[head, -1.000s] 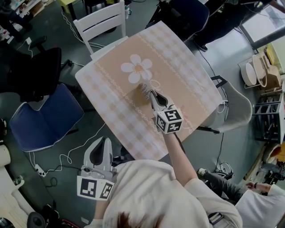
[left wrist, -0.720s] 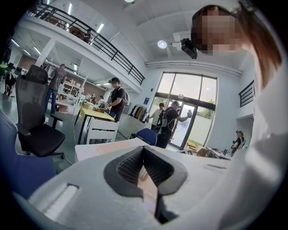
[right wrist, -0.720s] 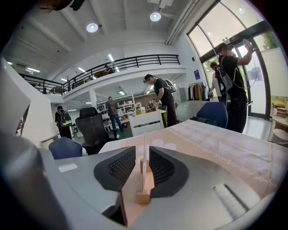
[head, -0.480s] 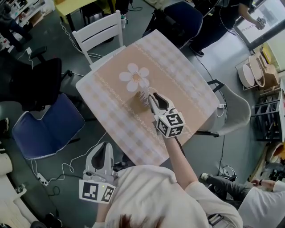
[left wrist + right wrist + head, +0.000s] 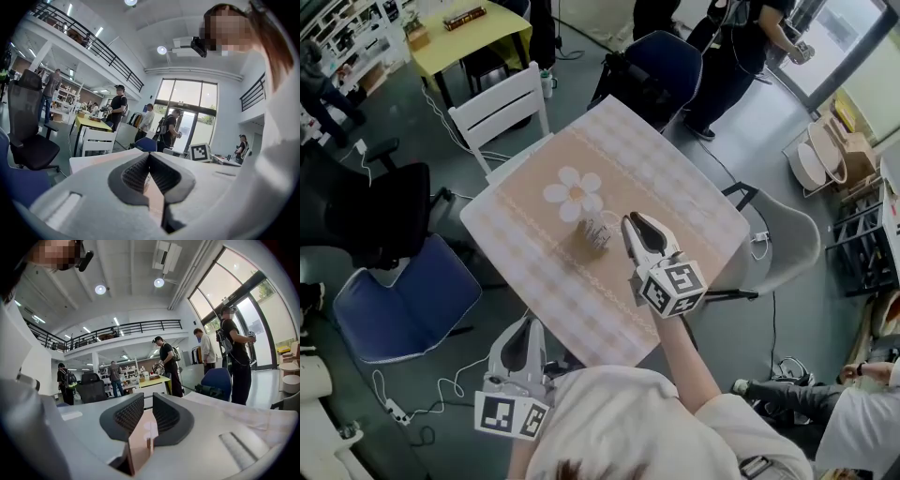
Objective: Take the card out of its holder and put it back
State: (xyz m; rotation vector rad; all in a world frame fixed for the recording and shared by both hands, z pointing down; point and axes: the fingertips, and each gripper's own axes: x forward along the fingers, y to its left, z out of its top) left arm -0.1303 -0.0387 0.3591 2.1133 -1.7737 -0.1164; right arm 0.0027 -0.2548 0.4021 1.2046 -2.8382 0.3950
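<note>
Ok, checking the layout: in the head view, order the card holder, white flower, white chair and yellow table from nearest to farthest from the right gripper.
Right gripper, jaws closing, nothing between them:
1. Card holder, just to its left.
2. White flower, beyond the holder.
3. White chair, farther off, upper left.
4. Yellow table, behind the chair.

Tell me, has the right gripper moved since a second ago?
Yes. The right gripper has pulled back off the card holder and now sits just right of it, its fingers closing with nothing between them.
</note>
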